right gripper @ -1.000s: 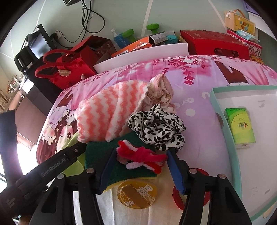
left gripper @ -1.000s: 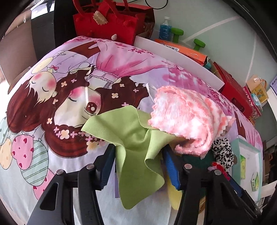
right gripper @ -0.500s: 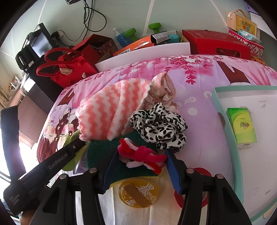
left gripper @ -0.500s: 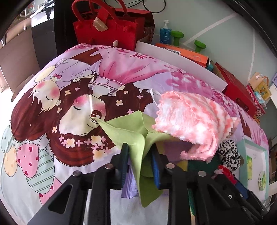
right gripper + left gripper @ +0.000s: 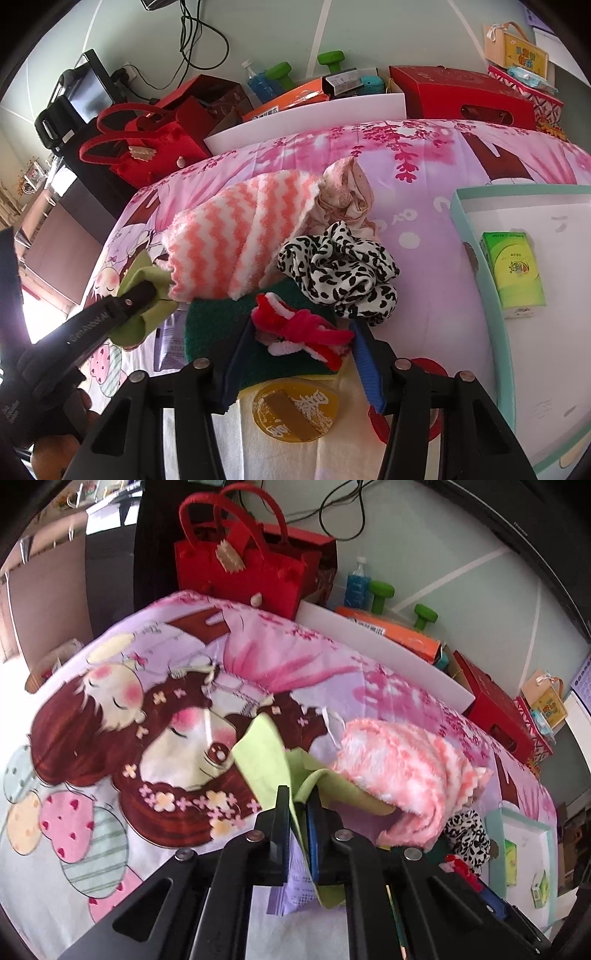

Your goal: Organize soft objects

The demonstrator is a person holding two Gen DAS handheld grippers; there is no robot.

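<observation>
My left gripper (image 5: 297, 805) is shut on a light green cloth (image 5: 266, 753) that lies partly under a pink-and-white fluffy towel (image 5: 402, 771). In the right wrist view the green cloth (image 5: 142, 280) and towel (image 5: 240, 236) lie left of centre. My right gripper (image 5: 299, 332) is open around a red-and-white fuzzy tie (image 5: 303, 328) lying on a dark green sponge pad (image 5: 218, 325). A black-and-white spotted scrunchie (image 5: 340, 266) and a beige crumpled cloth (image 5: 343, 195) lie just beyond.
A cartoon-print bedsheet (image 5: 147, 709) covers the surface. A teal-rimmed white tray (image 5: 458, 206) with a green box (image 5: 513, 269) sits at right. Red bags (image 5: 240, 568), boxes, a bottle and green dumbbells line the far edge. A yellow disc (image 5: 295, 410) lies near my right gripper.
My left gripper closed from open onto the green cloth and lifted its edge. My right gripper stayed open around the red-and-white tie, narrowing slightly.
</observation>
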